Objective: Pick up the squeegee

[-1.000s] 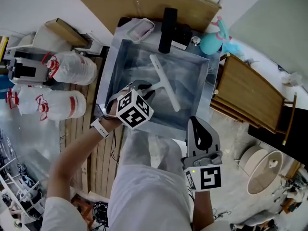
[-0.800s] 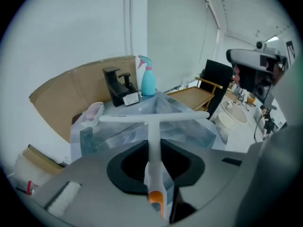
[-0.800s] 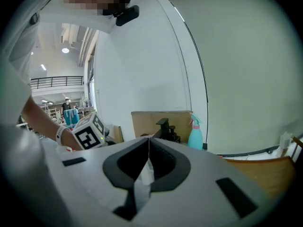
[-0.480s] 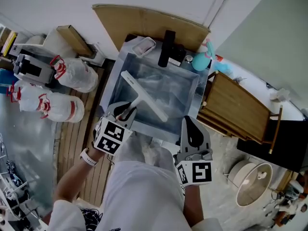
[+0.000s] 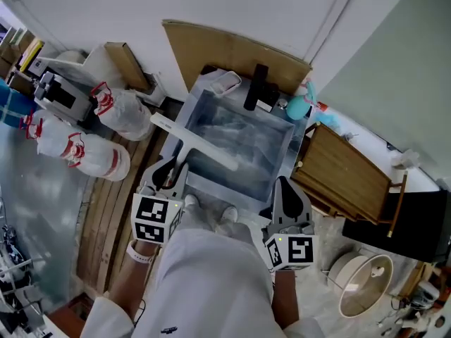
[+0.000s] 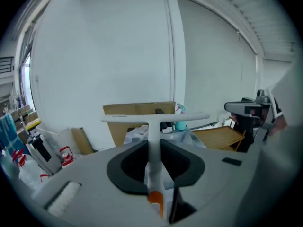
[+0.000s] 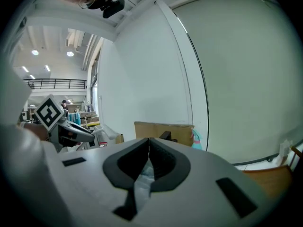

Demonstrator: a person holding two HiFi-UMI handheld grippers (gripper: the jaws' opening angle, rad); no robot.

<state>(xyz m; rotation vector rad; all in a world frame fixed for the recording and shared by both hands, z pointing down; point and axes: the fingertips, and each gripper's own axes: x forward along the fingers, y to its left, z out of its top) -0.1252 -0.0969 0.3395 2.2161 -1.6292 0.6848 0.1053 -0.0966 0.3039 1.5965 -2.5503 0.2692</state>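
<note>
left gripper [image 5: 172, 173] angled downward, clamping squeegee [image 5: 202, 147] handle

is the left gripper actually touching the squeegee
Touching. In the left gripper view the left gripper clamps the squeegee by its white handle, with a dark pad pressed against each side.

Open tub [image 5: 243, 141] ahead, squeegee [image 5: 194, 145] crossing its left corner, cardboard panel [image 5: 232, 51] behind, wooden rack [image 5: 345, 164] right, jugs [image 5: 95, 157] left
</note>
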